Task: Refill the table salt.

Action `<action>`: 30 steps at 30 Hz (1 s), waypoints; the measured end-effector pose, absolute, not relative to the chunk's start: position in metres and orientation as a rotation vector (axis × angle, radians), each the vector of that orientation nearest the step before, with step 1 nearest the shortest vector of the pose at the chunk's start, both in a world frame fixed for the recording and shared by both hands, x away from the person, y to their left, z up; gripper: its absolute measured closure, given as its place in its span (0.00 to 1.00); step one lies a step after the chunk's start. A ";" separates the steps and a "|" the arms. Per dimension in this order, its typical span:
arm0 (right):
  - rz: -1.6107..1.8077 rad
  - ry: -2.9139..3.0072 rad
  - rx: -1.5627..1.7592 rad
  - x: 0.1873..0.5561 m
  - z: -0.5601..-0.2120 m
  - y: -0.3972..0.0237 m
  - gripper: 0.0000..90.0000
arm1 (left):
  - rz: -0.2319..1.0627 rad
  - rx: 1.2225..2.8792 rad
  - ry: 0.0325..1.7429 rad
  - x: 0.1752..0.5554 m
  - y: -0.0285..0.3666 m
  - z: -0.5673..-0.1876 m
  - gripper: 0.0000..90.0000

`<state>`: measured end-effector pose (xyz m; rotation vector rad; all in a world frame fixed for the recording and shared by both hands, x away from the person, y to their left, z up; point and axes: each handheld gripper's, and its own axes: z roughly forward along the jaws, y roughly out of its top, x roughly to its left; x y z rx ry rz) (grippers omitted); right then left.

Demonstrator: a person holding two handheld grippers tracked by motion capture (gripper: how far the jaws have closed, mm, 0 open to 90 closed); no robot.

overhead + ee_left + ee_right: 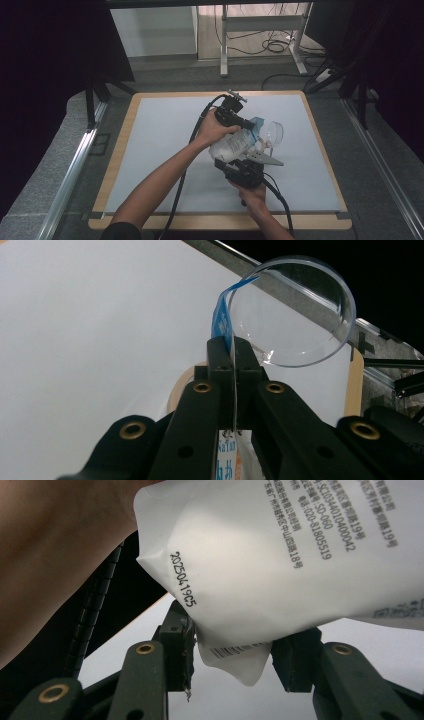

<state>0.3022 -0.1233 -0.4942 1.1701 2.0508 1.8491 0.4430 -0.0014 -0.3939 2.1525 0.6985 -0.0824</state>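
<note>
In the high view, we saw a white pouch held up over the middle of the tabletop, with lots of bare white room all around and the wooden edges far off. A clear round dish stood just beside it.

In the left gripper view, the left hand-held gripper was clenched on the pouch's thin blue top edge.

In the right gripper view, the right hand-held gripper had its jaws spread around the pouch's bottom corner. We read "2025041905" and "020-81805519".
</note>
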 end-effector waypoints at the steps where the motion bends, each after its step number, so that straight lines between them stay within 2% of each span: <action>1: 1.849 2.044 1.178 0.302 -0.494 -0.122 0.63 | -0.082 2.153 0.699 0.443 -0.001 -0.394 1.00; 30: 1.857 1.980 1.226 0.299 -0.497 -0.116 0.63 | -0.091 2.163 0.694 0.446 0.001 -0.394 1.00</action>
